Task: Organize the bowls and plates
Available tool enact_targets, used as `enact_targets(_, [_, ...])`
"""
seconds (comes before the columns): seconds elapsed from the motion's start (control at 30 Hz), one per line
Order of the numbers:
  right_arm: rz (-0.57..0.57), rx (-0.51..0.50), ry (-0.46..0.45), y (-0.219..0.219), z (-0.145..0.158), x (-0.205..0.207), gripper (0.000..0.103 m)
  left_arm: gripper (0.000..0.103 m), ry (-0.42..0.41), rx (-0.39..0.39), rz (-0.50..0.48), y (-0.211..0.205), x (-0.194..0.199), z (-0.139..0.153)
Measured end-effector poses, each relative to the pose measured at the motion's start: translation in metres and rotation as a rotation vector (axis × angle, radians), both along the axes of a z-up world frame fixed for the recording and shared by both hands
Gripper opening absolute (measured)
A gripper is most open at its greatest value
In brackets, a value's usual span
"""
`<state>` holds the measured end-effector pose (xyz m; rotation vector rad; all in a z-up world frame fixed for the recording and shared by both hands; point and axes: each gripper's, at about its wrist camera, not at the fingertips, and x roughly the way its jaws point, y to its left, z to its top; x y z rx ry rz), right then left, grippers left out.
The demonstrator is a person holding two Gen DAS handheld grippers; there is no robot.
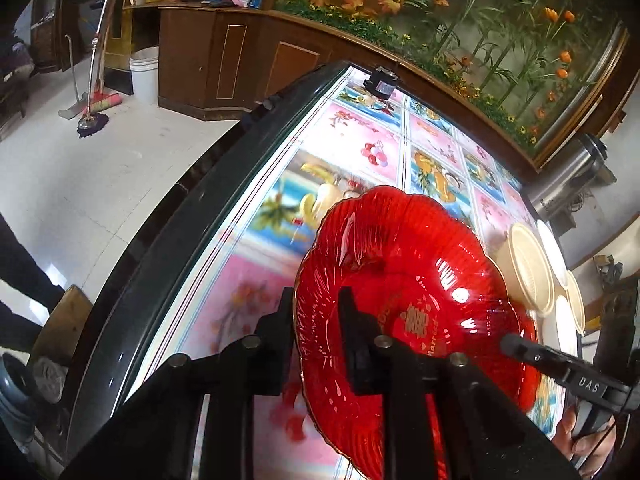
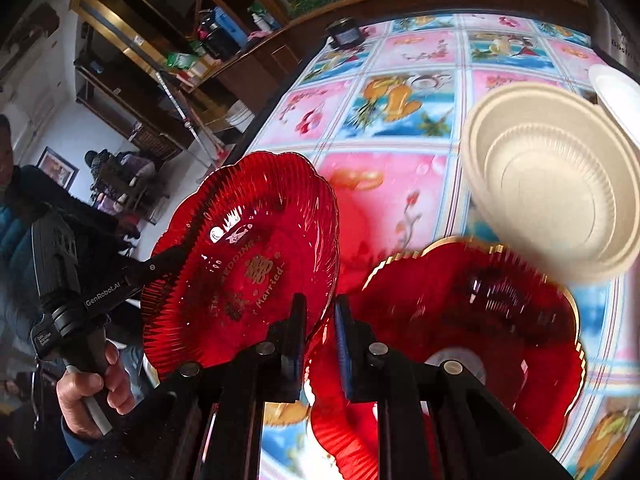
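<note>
We're mid-carry, left gripper (image 1: 316, 344) & right gripper (image 2: 320, 344) each clamped on a red ribbed glass plate (image 2: 240, 256), second plate (image 2: 460, 320); nxt, stack both by the cream fibre bowl (image 2: 556, 184).

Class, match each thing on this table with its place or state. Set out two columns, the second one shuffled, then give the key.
Things
1. lettered red plate
2. gold-rimmed red plate
3. cream bowls
4. dark jar

Places and states
A. at the far edge of the tablecloth
B. nested in a stack
C. gripped at its rim by the left gripper and the right gripper
D. lying on the tablecloth, in no gripper

Pairs: 1-C, 2-D, 3-B, 4-A
</note>
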<state>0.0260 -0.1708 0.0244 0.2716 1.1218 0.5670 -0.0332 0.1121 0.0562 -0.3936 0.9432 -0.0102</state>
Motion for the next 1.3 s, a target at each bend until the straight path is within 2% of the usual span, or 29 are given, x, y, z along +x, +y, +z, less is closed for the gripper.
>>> enact_targets(0.17, [0.038,0.017,0.006,0.005,-0.004,-0.020,0.016,0.019,0.008,0.005,0.024,0.006,-0.027,-0.007])
enact_targets(0.53, [0.095,0.006,0.015,0.019,-0.016,-0.032,0.019,0.019,0.034,-0.016,0.057,0.016,-0.041,-0.023])
enact_targets(0.63, [0.096,0.036,0.036,0.014,-0.017,-0.031,0.019,0.025,0.014,-0.017,0.058,0.017,-0.046,-0.018])
enact_targets(0.8, [0.056,0.061,-0.023,-0.004,0.002,-0.030,0.019,0.031,-0.043,0.003,0.055,0.014,-0.060,0.003])
enact_targets(0.93, [-0.013,0.080,-0.073,-0.034,0.016,-0.029,0.019,0.041,-0.090,0.017,0.027,0.001,-0.067,0.020])
enact_targets(1.07, [-0.078,0.129,-0.062,-0.063,0.017,-0.035,0.019,0.041,-0.113,0.064,-0.001,-0.014,-0.066,0.033])
enact_targets(1.17, [-0.109,0.149,-0.059,-0.081,0.015,-0.041,0.019,0.041,-0.118,0.061,0.002,-0.013,-0.064,0.035])
enact_targets(1.23, [-0.125,0.160,-0.057,-0.092,0.014,-0.043,0.019,0.041,-0.112,0.095,0.029,-0.012,-0.064,0.036])
enact_targets(1.3, [-0.136,0.166,-0.057,-0.100,0.013,-0.046,0.019,0.041,-0.125,0.083,0.050,-0.007,-0.068,0.040])
